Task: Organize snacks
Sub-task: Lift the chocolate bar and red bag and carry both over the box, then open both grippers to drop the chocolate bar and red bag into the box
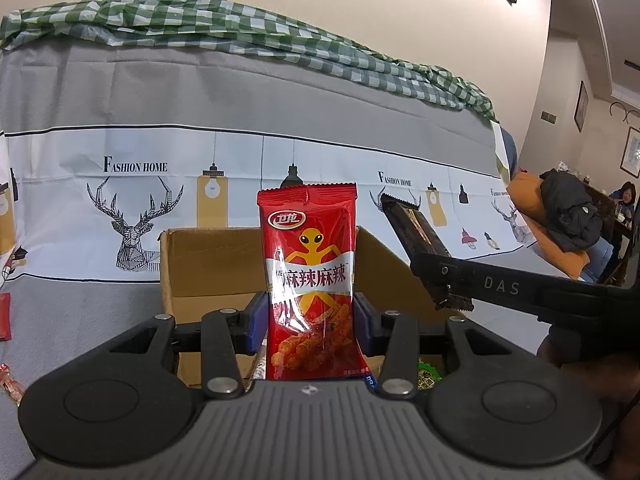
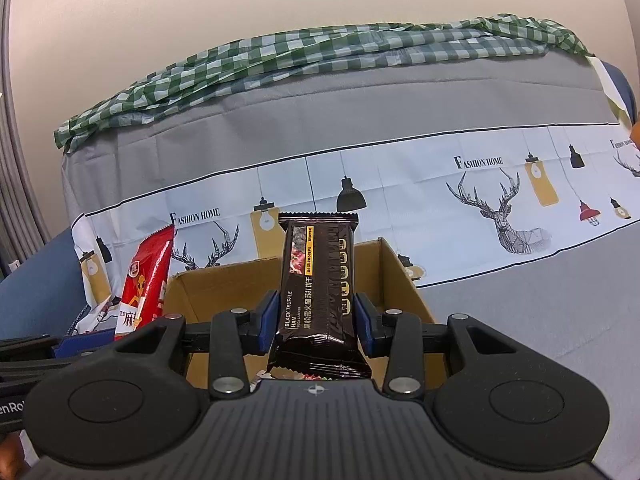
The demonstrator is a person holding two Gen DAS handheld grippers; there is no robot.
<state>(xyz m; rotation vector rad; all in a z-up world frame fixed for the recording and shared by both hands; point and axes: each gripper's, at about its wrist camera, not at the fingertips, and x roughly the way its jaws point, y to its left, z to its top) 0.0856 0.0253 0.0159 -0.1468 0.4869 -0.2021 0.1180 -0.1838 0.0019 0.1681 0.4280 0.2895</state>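
Red spicy-strip packet (image 1: 310, 280) clamped upright by left gripper (image 1: 310, 320); black truffle ham cracker pack (image 2: 318, 292) clamped by right gripper (image 2: 316, 322). Both held above open cardboard box (image 2: 404, 276), presumably for dropping among snacks inside.

The chilli-strip packet (image 1: 310, 280) stands left of the cracker pack (image 2: 318, 280), both above the cardboard box (image 2: 224, 292).

Red snack pack (image 1: 310, 280): glossy plastic film, crinkled, strong glare. Black cracker pack (image 2: 316, 288): glossy dark foil-like wrap, serrated end seals. Cardboard box (image 1: 208, 264): matt brown corrugated paper, rough edges. Left gripper (image 1: 310, 320) and right gripper (image 2: 316, 320): matt black plastic, ribbed top, metal rivets, blue rubbery pads. Printed cover (image 1: 120, 120): matt cloth. Checked sheet (image 2: 280, 56): thin, creased.
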